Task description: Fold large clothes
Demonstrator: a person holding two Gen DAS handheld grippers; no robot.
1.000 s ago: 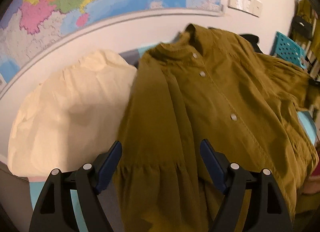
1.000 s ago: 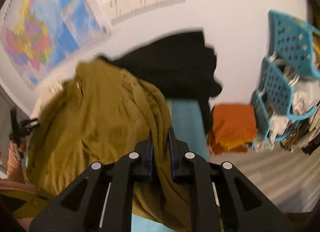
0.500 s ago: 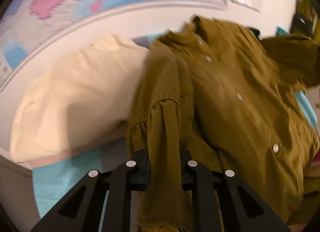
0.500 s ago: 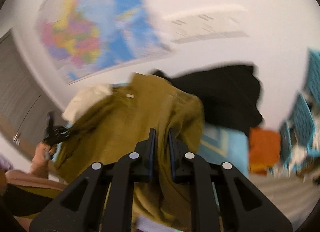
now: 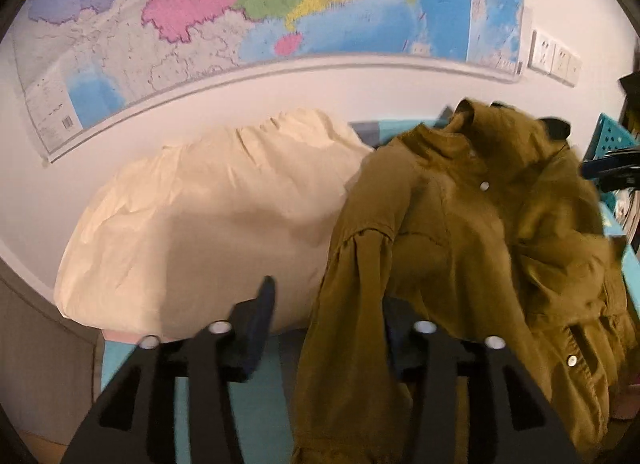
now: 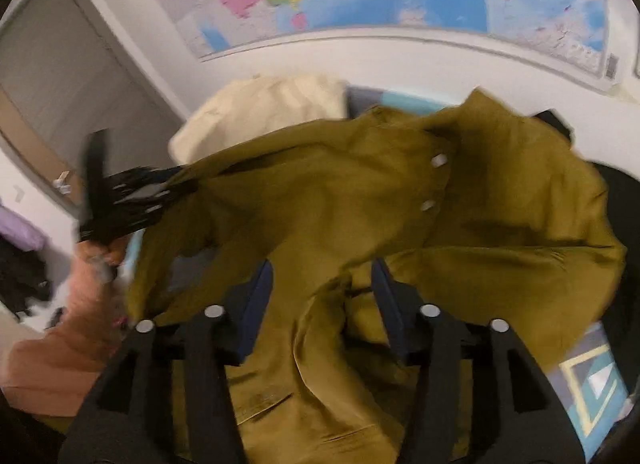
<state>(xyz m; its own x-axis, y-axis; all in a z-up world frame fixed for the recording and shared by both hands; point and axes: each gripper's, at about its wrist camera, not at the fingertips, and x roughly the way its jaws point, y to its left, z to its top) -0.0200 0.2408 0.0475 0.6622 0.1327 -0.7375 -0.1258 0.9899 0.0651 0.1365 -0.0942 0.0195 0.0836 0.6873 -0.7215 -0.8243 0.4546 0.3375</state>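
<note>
Surface: bed or table top with a teal cover; in the right wrist view a patterned patch of it shows at lower right, yellow and white lines on blue. Wall behind is white, with a large colour map along it; map text too small and blurred to read, small barcode-like label at its lower left corner, unreadable. White wall sockets sit right of the map. Grey door at far left in the right wrist view. Teal perforated basket at the right edge of the left wrist view. No readable brand or writing anywhere.

Cream pillow-like bundle lies against the wall, left of the garment and touching it.

Olive button-front shirt is bunched on the surface with both sleeves pulled across its front, collar toward the wall, 3 white buttons visible in the left wrist view. Black garment lies behind it on the right.

Left gripper: jaws have just been opening, now parted; sleeve cloth hangs between them, draped over the right finger, left pad clear of it, so released. Person's hand holds that gripper.

Right gripper: jaws have just been opening, now parted; shirt cloth lies loose between them, pads not pressing it, released.
</note>
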